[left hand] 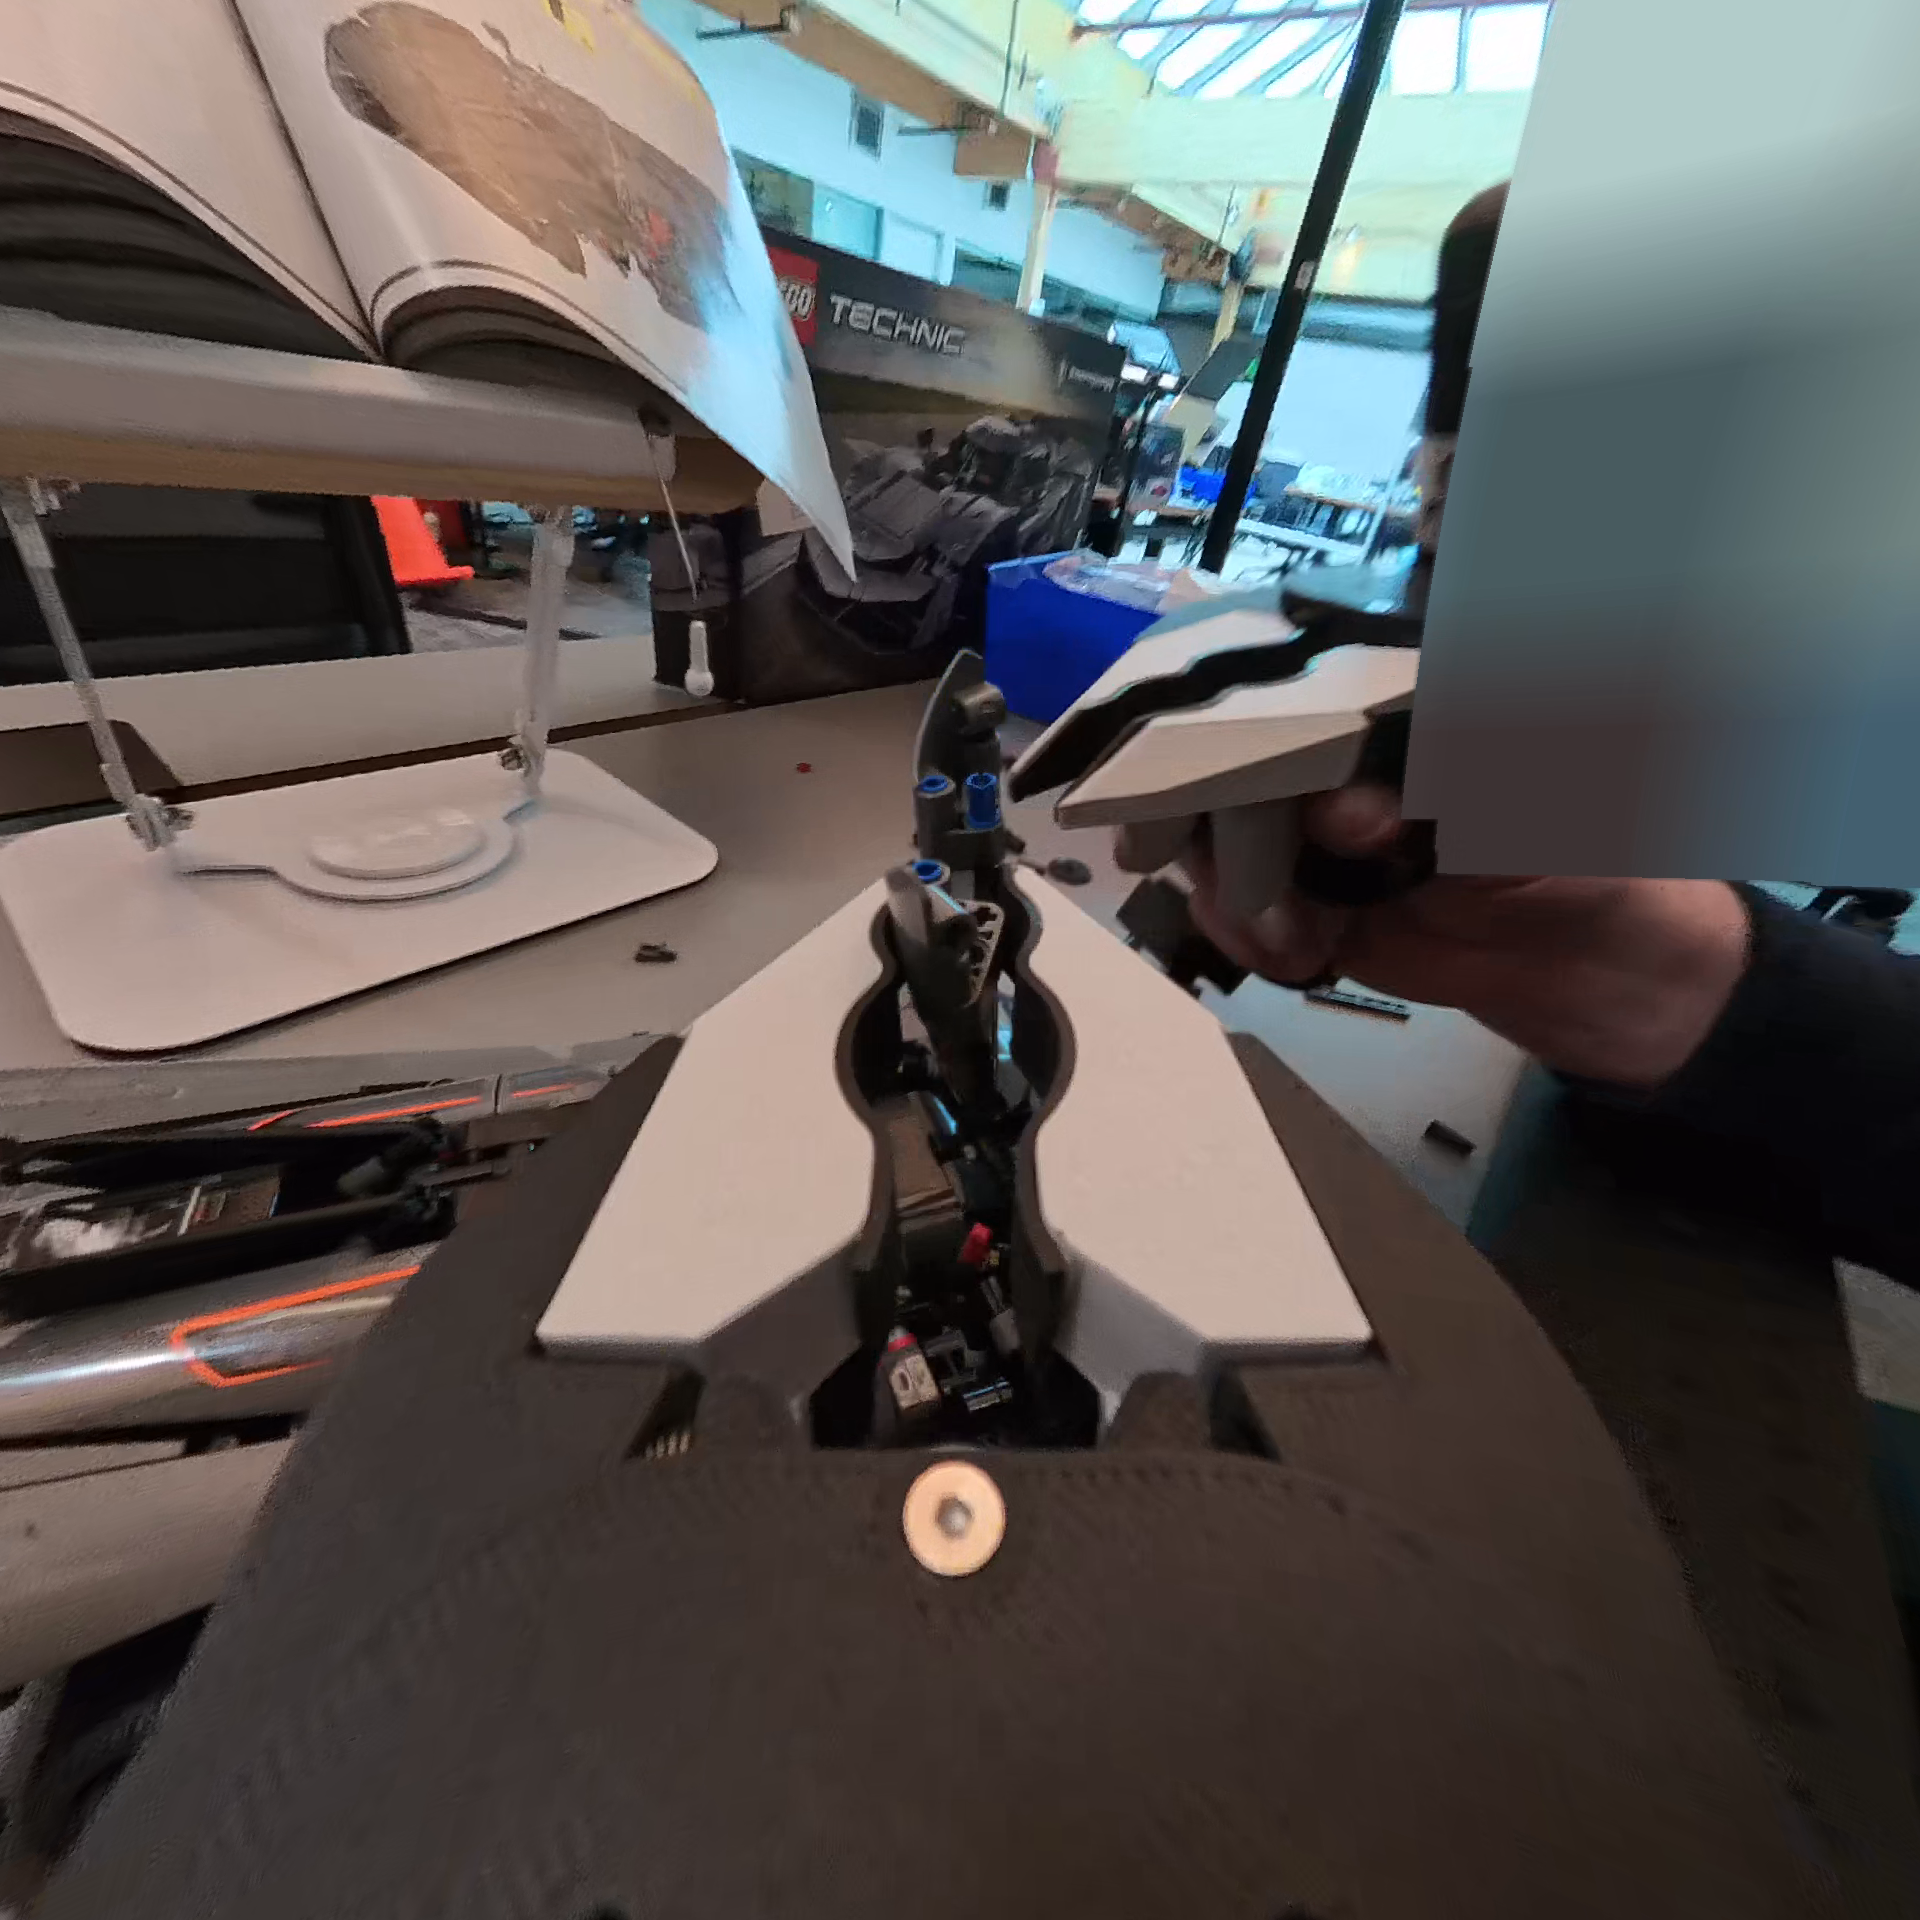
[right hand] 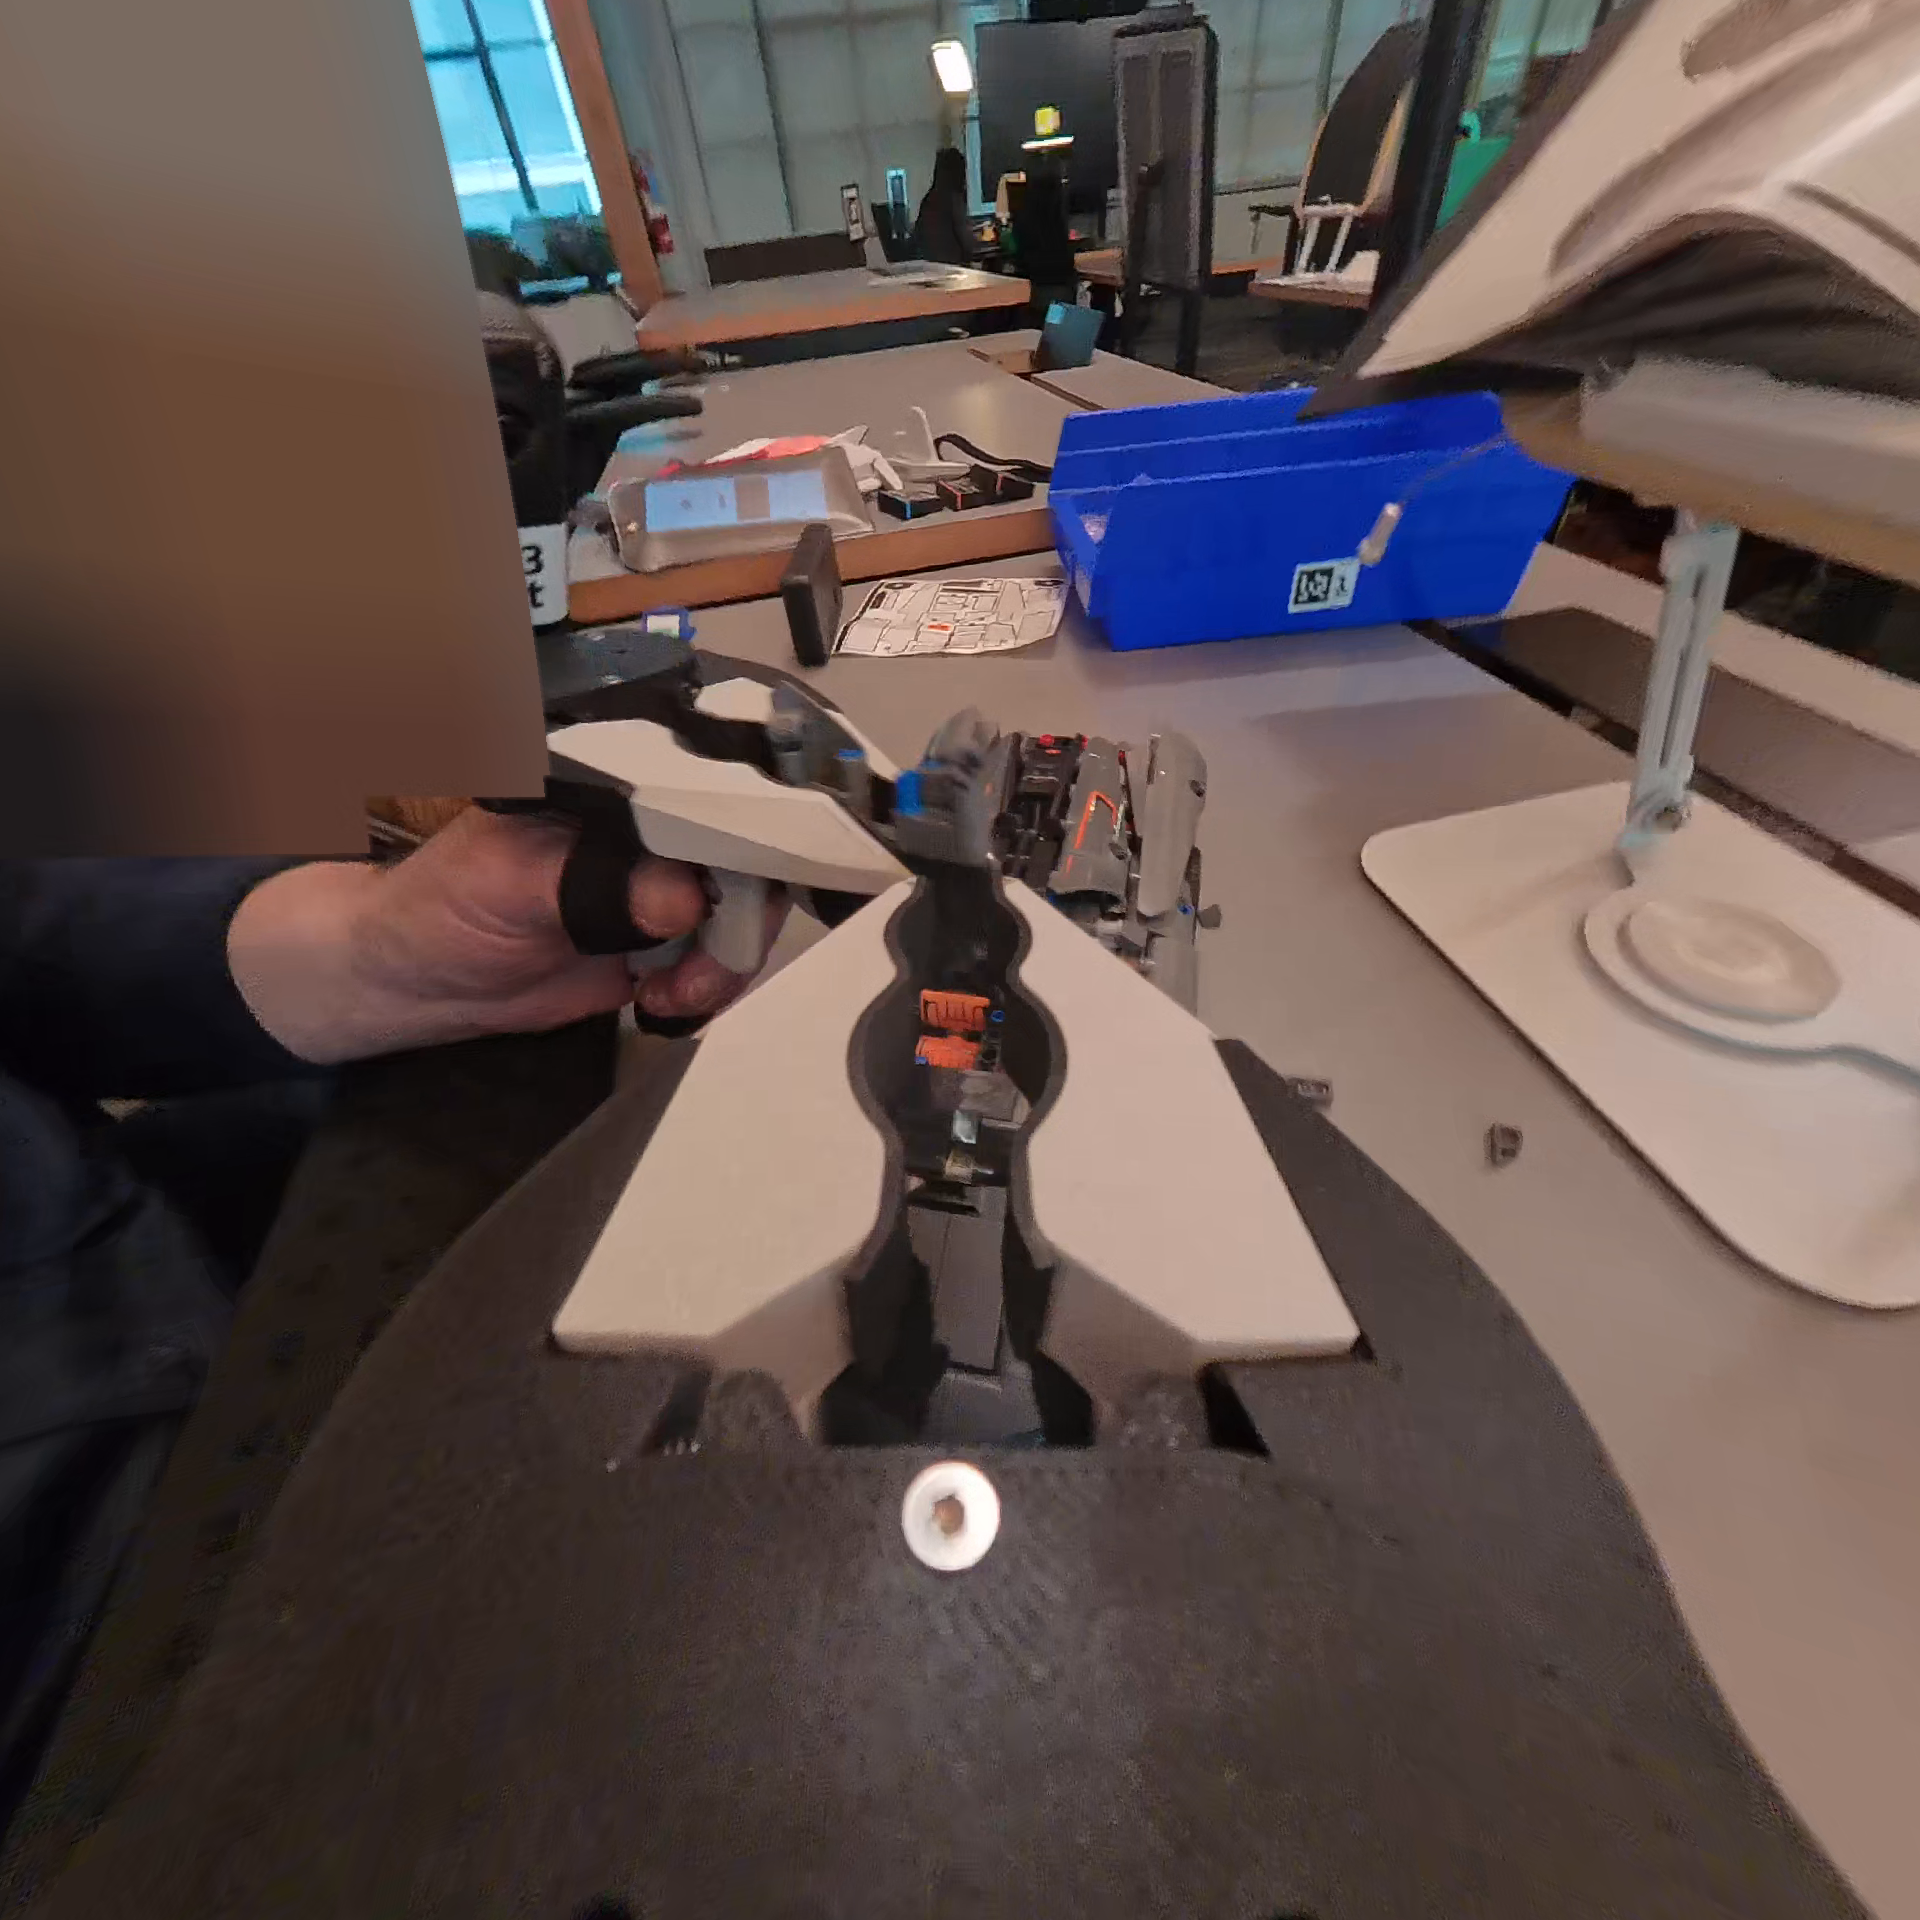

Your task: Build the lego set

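My left gripper (left hand: 951,883) is shut on a dark grey Technic sub-assembly (left hand: 956,790) with blue pins, which sticks up past its fingertips. My right gripper (left hand: 1023,788), held by a hand, comes in from the right with its jaws closed. Its tips touch the sub-assembly beside a blue pin. In the right wrist view my right gripper (right hand: 951,883) points at the same sub-assembly (right hand: 940,800), which my left gripper (right hand: 894,821) holds from the left. The large grey model with orange lines (right hand: 1101,831) lies on the table behind, and also low at the left (left hand: 260,1195).
A white book stand (left hand: 364,883) (right hand: 1662,987) holds an open instruction book (left hand: 468,208) above the table. A blue bin (right hand: 1299,520), a sticker sheet (right hand: 951,613) and the set's box (left hand: 935,468) stand farther back. Small loose parts (right hand: 1503,1143) (left hand: 655,951) lie on the grey table. Both grippers' tips are close together, under 4 cm apart.
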A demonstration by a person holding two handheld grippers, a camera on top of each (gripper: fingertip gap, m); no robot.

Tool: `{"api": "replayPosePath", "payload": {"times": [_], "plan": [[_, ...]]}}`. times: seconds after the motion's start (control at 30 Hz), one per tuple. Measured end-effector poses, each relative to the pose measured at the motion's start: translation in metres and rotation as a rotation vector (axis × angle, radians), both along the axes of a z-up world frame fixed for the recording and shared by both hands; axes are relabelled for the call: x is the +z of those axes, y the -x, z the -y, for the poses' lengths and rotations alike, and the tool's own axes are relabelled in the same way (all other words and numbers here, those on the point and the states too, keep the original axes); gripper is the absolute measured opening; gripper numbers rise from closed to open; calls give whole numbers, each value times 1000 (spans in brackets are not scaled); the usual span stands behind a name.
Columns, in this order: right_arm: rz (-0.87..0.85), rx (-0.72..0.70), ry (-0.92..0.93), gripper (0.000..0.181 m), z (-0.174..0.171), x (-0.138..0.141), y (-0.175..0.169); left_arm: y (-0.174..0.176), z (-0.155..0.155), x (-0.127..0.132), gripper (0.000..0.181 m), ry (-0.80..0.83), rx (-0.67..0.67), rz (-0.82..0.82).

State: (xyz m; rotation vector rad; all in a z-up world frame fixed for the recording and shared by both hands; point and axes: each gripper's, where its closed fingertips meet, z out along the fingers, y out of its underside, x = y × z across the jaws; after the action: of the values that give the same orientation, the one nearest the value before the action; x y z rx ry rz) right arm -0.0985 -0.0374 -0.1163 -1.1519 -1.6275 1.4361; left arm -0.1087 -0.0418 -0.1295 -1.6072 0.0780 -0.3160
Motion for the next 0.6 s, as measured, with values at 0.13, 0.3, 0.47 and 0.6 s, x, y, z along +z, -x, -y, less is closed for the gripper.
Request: {"api": "replayPosePath", "payload": {"times": [0.13,0.3,0.47,0.6], "plan": [[-27,-30,-134,11,12,1,4,-1,-3,-6,12,34,62,-151],[-24,-131,-244,5,5,1,6,-5,-7,-10,13,62,133,-325],[14,-143,-247,4,3,-7,7,-5,-10,-15,12,95,181,-437],[35,-130,-220,2,2,-10,6,-5,-11,-16,13,108,207,-511]]}}
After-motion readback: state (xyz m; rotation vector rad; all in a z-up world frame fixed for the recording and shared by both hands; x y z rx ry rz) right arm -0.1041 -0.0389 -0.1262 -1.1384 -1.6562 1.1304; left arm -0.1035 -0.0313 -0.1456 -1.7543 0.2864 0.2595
